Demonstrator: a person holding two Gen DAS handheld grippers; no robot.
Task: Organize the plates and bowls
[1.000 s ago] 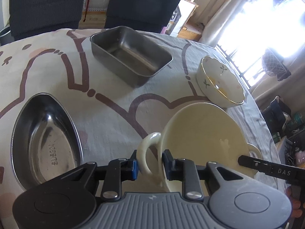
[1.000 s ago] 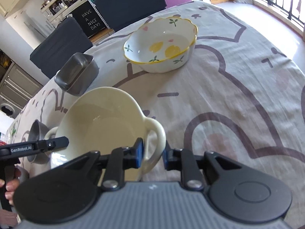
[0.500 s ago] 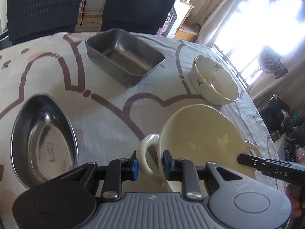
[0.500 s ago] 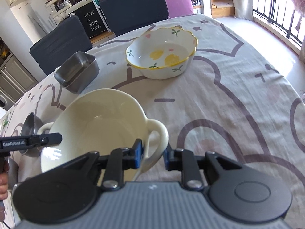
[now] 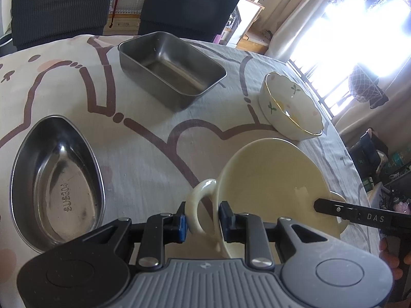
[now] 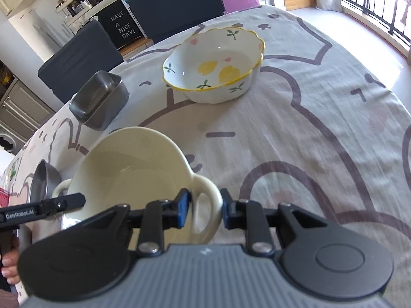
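Observation:
A cream two-handled bowl point(image 5: 272, 184) is held above the table between both grippers. My left gripper point(image 5: 201, 222) is shut on its left handle. My right gripper point(image 6: 204, 211) is shut on its right handle; the bowl point(image 6: 133, 169) shows in the right wrist view too. A white floral bowl with yellow rim point(image 6: 215, 64) stands beyond it, also in the left wrist view point(image 5: 290, 107). A rectangular steel pan point(image 5: 169, 68) and an oval steel dish point(image 5: 55, 179) lie on the table.
The round table point(image 6: 321, 118) has a cartoon-print cloth. Dark chairs point(image 5: 179, 2) stand at the far side. The steel pan point(image 6: 100, 100) and oval dish point(image 6: 43, 182) sit left in the right wrist view. A bright window and railing are to the right.
Both grippers have raised the cream bowl and carried it a little toward the floral bowl. Both grips on the handles are unchanged.

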